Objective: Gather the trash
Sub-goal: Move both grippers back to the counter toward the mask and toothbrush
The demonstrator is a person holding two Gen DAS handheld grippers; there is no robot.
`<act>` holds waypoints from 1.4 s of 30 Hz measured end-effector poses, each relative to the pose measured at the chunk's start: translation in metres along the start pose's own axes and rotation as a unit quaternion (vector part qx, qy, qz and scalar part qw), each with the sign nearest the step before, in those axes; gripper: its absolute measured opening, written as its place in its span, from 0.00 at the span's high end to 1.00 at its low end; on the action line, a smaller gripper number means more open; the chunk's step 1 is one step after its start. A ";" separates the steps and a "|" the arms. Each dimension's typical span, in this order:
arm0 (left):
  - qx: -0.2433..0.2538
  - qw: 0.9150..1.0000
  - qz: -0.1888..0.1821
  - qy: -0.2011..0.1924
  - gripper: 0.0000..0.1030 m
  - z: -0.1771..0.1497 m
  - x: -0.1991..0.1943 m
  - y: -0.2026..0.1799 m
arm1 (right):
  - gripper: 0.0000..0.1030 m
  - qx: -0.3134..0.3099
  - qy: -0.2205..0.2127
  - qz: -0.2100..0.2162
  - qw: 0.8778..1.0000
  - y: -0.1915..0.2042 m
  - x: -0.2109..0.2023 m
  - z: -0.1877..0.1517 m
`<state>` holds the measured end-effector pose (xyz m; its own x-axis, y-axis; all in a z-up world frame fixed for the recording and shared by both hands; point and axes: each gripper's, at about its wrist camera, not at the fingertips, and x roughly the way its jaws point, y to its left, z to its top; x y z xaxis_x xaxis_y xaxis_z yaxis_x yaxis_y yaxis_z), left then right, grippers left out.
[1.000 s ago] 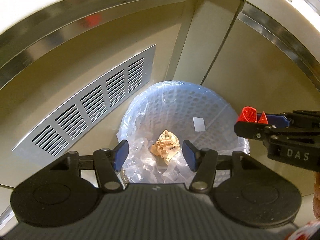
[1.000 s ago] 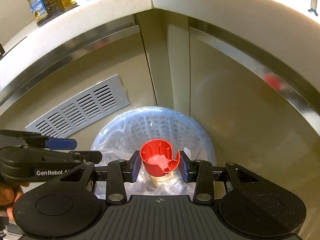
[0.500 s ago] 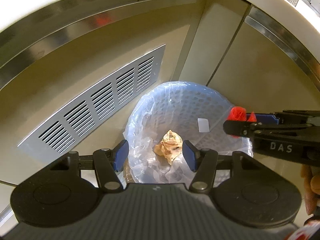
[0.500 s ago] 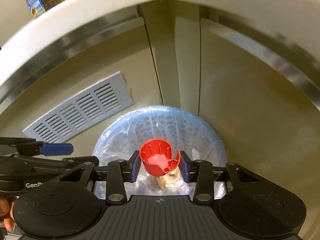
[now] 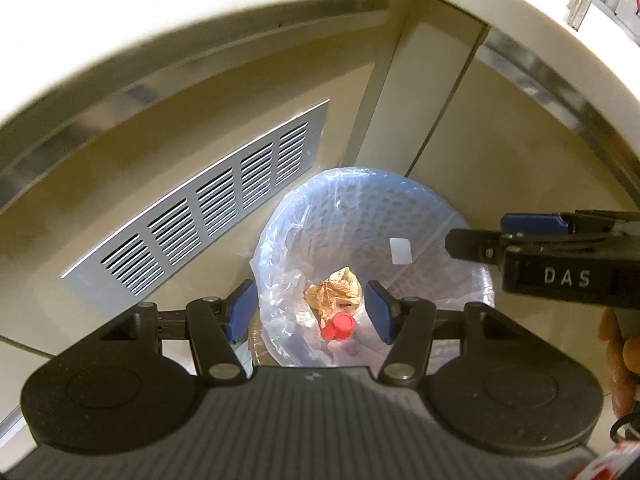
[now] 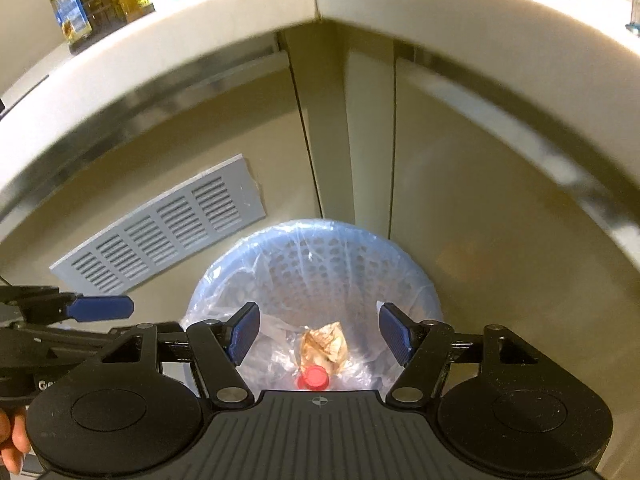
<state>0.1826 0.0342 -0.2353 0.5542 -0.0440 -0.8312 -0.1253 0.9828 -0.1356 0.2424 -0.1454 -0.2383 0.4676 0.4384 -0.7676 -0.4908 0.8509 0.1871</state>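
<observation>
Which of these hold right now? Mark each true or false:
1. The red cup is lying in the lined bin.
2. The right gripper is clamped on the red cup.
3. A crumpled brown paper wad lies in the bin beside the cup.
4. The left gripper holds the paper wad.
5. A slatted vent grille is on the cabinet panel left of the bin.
1. True. The red cup lies in the lined bin.
2. False. The right gripper has nothing between its jaws, which are opening above the bin.
3. True. The paper wad lies against the cup.
4. False. The left gripper is open and empty above the bin.
5. True. The vent grille sits there.
</observation>
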 end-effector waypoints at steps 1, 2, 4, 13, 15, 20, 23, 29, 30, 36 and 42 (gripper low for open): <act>0.000 1.000 -0.001 -0.002 0.46 0.000 -0.005 -0.001 | 0.35 -0.002 -0.001 0.001 1.000 0.001 -0.005 0.002; 0.000 1.000 -0.002 -0.004 0.46 0.001 -0.010 -0.001 | 0.35 -0.003 -0.005 0.000 1.000 0.001 -0.011 0.004; 0.003 1.000 -0.005 -0.010 0.46 0.003 -0.022 -0.004 | 0.35 -0.003 -0.013 0.001 1.000 0.003 -0.025 0.008; 0.024 0.997 -0.018 -0.072 0.46 0.030 -0.092 -0.017 | 0.35 0.004 -0.079 0.013 0.997 0.018 -0.098 0.035; 0.031 0.995 -0.023 -0.091 0.46 0.042 -0.110 -0.020 | 0.35 0.005 -0.099 0.012 0.995 0.020 -0.113 0.043; 0.033 0.990 -0.031 -0.131 0.46 0.074 -0.137 -0.024 | 0.35 0.017 -0.145 0.007 0.989 0.021 -0.140 0.068; 0.030 0.988 -0.025 -0.149 0.46 0.094 -0.147 -0.025 | 0.35 0.018 -0.163 0.004 0.986 0.017 -0.149 0.085; 0.015 0.985 0.008 -0.170 0.45 0.130 -0.152 -0.020 | 0.35 0.007 -0.184 0.013 0.983 0.001 -0.157 0.109; 0.012 0.985 0.014 -0.170 0.45 0.134 -0.153 -0.017 | 0.35 0.003 -0.185 0.016 0.983 -0.002 -0.156 0.114; -0.019 0.982 0.061 -0.180 0.41 0.153 -0.147 -0.005 | 0.36 -0.029 -0.186 0.042 0.981 -0.015 -0.141 0.137; -0.036 0.980 0.089 -0.176 0.41 0.164 -0.134 0.001 | 0.36 -0.075 -0.179 0.066 0.979 -0.018 -0.124 0.154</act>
<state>0.2429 0.0703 -0.0353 0.7656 0.2047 -0.6099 -0.2975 0.9532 -0.0535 0.3061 -0.1703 -0.0523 0.6078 0.6378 -0.4730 -0.6543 0.7398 0.1568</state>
